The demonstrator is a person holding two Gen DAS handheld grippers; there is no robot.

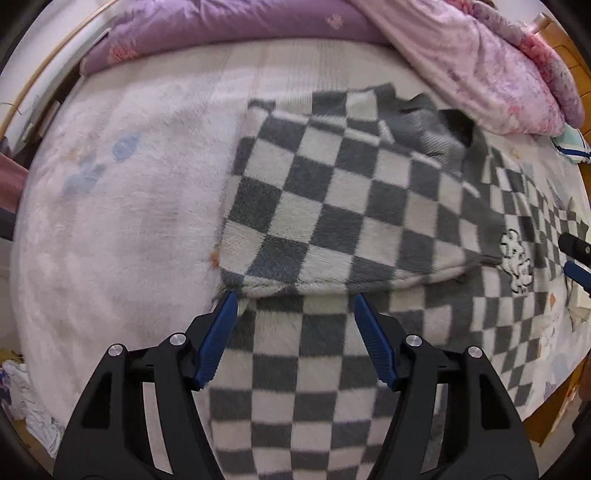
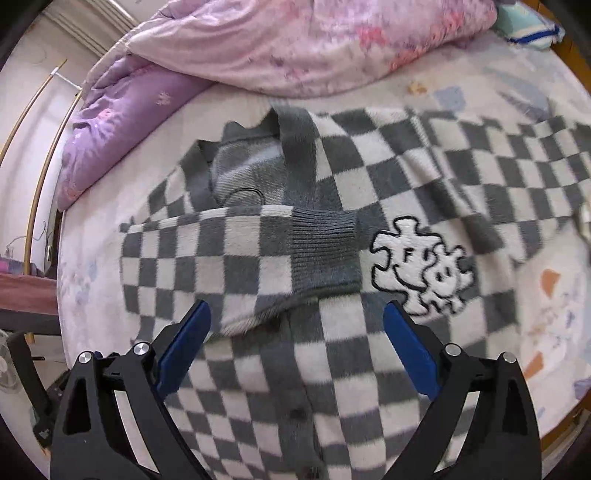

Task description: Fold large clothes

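Note:
A grey-and-white checkered cardigan point(image 1: 332, 192) point(image 2: 369, 177) lies spread on the bed, collar toward the quilts. One sleeve point(image 2: 236, 254) is folded across the chest, and its grey ribbed cuff point(image 2: 325, 251) ends beside a white puzzle-shaped patch point(image 2: 421, 269) point(image 1: 517, 262). My left gripper point(image 1: 295, 297) hovers open above the folded sleeve's lower edge, with nothing between its blue pads. My right gripper point(image 2: 297, 305) stands wide open above the cuff and button strip, holding nothing. A blue finger point(image 1: 578, 273) of it shows at the right edge of the left wrist view.
The pale fleecy bed sheet point(image 1: 110, 184) stretches to the left of the cardigan. A purple quilt point(image 1: 221, 33) point(image 2: 122, 122) and a pink floral quilt point(image 1: 498, 74) point(image 2: 295, 44) are piled at the far side. A wooden bed frame point(image 1: 554, 424) runs along the right.

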